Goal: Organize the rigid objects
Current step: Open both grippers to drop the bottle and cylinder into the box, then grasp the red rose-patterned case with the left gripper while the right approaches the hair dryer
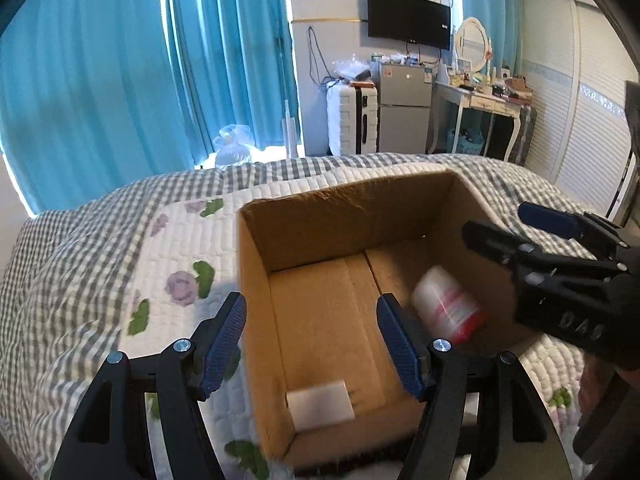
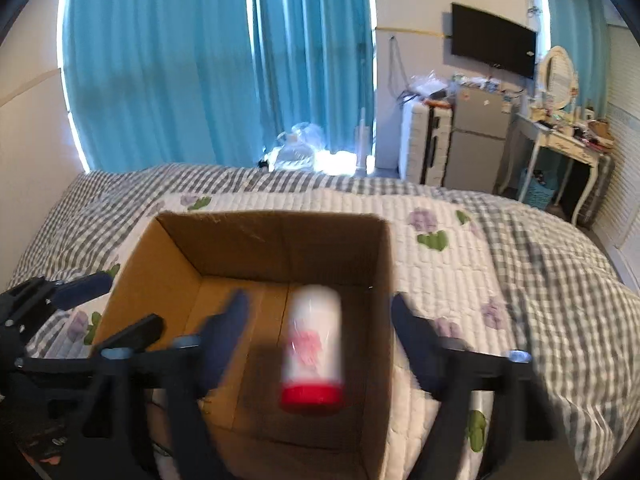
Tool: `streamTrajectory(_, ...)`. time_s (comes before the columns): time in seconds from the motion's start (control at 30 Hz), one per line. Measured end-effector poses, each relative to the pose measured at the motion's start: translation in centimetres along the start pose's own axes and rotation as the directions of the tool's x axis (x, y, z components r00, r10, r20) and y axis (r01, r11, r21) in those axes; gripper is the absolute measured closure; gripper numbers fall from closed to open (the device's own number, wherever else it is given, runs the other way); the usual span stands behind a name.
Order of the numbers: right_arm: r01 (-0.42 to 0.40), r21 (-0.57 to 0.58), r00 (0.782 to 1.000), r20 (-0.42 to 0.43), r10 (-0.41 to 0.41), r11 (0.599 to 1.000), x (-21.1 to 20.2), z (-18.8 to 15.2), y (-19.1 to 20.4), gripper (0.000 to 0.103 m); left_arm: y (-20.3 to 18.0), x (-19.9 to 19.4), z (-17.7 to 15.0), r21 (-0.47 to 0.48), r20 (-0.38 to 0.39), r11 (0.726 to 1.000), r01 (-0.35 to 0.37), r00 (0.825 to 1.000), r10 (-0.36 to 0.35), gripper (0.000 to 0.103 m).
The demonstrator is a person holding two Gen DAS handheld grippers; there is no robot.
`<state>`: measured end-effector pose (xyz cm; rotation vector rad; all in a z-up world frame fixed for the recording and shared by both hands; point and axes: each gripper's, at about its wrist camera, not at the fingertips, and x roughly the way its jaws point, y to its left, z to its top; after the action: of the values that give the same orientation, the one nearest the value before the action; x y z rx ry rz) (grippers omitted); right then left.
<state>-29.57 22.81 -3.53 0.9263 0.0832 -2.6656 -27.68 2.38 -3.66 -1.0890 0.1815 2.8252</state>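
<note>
An open cardboard box [image 1: 256, 280] [image 2: 384, 264] sits on the quilted bed. A white bottle with a red cap and pink label [image 1: 446, 304] [image 2: 314, 342] is inside the box, blurred by motion, free of both grippers. My left gripper [image 1: 312, 344] is open and empty, its jaws straddling the box's near-left wall. My right gripper [image 2: 320, 328] is open just above the box with the bottle between and below its fingers; it also shows in the left wrist view [image 1: 516, 220] over the box's right side. A white card [image 1: 320, 404] lies on the box floor.
The bed [image 2: 520, 264] has a floral and grey-checked quilt. Blue curtains [image 1: 120, 80] hang behind. A white suitcase [image 1: 352, 120], small fridge [image 1: 404, 116], dressing table [image 1: 480, 100] and wall TV [image 1: 408, 18] stand beyond the bed.
</note>
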Motion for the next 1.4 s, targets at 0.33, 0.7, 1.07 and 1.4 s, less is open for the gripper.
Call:
streamTrajectory(0.33, 0.059, -0.013, 0.998, -0.023, -0.059, 0.998, -9.7, -2.4, 0.6, 0.018, 0.8, -8.0, -4.6, -0.019, -0.008, 1.000, -0.023, 1.000, 0.023, 0.006)
streamTrajectory(0.7, 0.075, -0.018, 0.990, -0.119, -0.077, 0.997, -10.5, -12.1, 1.2, 0.006, 0.3, -5.0, -13.6, -0.066, -0.188, 0.997, -0.048, 0.981, 0.035, 0.005)
streamTrajectory(1.07, 0.058, 0.039, 0.975, -0.215, -0.048, 0.998, -7.6, -15.7, -0.2, 0.006, -0.7, 1.0, -17.7, -0.022, -0.357, 0.994, -0.105, 0.930, 0.090, 0.005)
streamTrajectory(1.4, 0.059, 0.041, 0.967, -0.249, -0.047, 0.997, -6.5, -16.5, -0.3, 0.006, -1.2, 1.9, -17.8, -0.054, -0.352, 0.997, -0.057, 0.935, 0.035, 0.027)
